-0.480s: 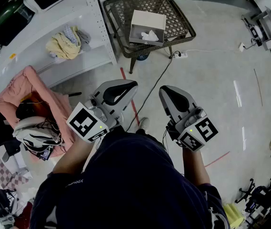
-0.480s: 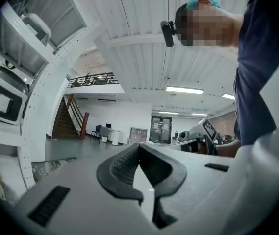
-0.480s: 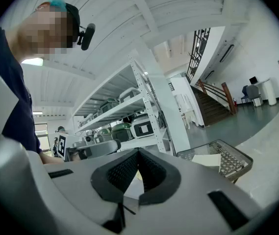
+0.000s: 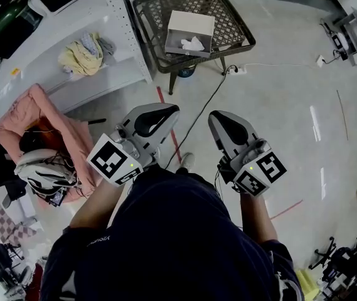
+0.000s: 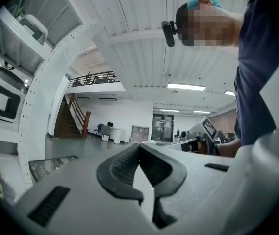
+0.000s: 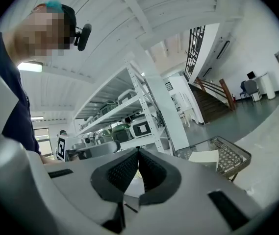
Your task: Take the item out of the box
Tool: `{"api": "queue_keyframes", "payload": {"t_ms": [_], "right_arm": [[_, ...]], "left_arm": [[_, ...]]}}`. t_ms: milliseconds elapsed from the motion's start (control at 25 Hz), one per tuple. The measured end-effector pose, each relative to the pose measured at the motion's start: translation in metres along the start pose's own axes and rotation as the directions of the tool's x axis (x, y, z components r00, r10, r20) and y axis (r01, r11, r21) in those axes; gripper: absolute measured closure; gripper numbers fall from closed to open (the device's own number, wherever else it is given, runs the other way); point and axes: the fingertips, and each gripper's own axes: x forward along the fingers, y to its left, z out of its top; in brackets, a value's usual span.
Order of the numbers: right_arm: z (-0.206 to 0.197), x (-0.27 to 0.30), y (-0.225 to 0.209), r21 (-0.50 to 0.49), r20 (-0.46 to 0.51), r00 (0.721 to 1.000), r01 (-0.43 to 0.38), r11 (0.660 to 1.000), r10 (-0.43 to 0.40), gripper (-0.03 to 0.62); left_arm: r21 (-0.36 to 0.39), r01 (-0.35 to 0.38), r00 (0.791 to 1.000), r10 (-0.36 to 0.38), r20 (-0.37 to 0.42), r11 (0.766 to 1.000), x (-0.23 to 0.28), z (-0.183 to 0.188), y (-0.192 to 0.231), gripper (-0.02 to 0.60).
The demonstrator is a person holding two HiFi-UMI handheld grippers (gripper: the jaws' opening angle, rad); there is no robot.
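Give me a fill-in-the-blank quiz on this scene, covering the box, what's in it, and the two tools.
1. The box on the mesh table is ___, not closed.
2. The crumpled item lying inside it is ___ in colour.
3. The left tool and the right tool are held near the person's body, both with jaws ___ on nothing.
Missing words: open; white; shut.

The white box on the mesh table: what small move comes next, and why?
Probably step toward the mesh table: the white box with its item sits far ahead, while the left tongs and right tongs are shut, empty, near the body.
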Motion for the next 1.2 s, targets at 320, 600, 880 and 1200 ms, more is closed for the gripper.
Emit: {"api": "queue_keyframes", "payload": {"t_ms": [320,600,880,1200], "right_arm": [[-0.008,-0.021,-0.02,0.02,-0.023,1.0,-0.011,1.0,0.011,0.569],[-0.01,-0.005,-0.042,0.044,-0.043,0.999,-0.013,0.999,0.015,0.569],[-0.008,0.044,-0.081,0.061,-0.07,0.997,0.016,0.998,-0.012,0.569],[0.009,0.134,-0.139,0.089,-0.083,0.995,0.067,0.994,-0.06,0.569]], "left_arm": [[-0.008,-0.024,1.0,0.024,-0.017,1.0,0.019,-0.016,-0.011,0.574],[-0.025,-0.05,0.999,0.049,-0.018,0.998,0.031,-0.025,0.013,0.574],[-0.056,-0.044,0.999,0.043,-0.02,0.997,0.051,-0.032,0.076,0.574],[-0.048,0.016,0.997,-0.02,-0.077,0.999,0.094,-0.041,0.171,0.574]]}}
